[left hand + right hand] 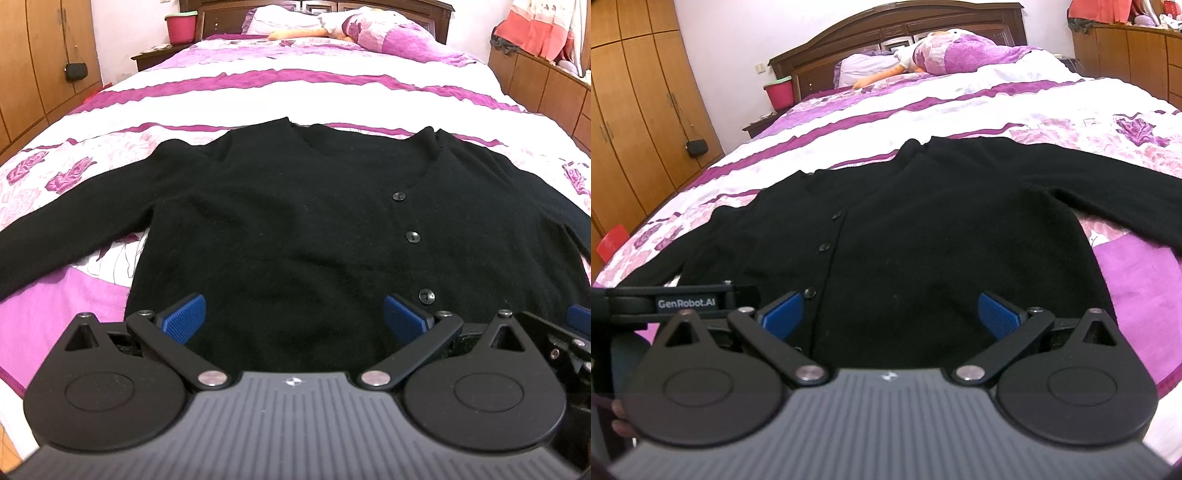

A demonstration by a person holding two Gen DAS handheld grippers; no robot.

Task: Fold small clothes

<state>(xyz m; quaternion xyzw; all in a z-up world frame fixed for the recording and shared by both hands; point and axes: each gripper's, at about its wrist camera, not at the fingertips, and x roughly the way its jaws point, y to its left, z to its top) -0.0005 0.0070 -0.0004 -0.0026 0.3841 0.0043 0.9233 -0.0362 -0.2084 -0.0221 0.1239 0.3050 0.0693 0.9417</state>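
Observation:
A black buttoned cardigan (295, 221) lies flat on the bed, front up, collar away from me, both sleeves spread out to the sides. It also shows in the right wrist view (923, 240). My left gripper (293, 317) is open and empty, hovering over the cardigan's lower hem left of the button row (412, 236). My right gripper (890, 314) is open and empty over the hem right of the buttons (824, 246). The left gripper's body (683, 302) shows at the left of the right wrist view.
The bed (258, 88) has a pink, purple and white floral cover. Pillows and a doll (332, 26) lie at the headboard. A pink bucket (181, 26) stands on a nightstand. Wooden wardrobes (635, 110) line the left; cabinets (546, 85) stand right.

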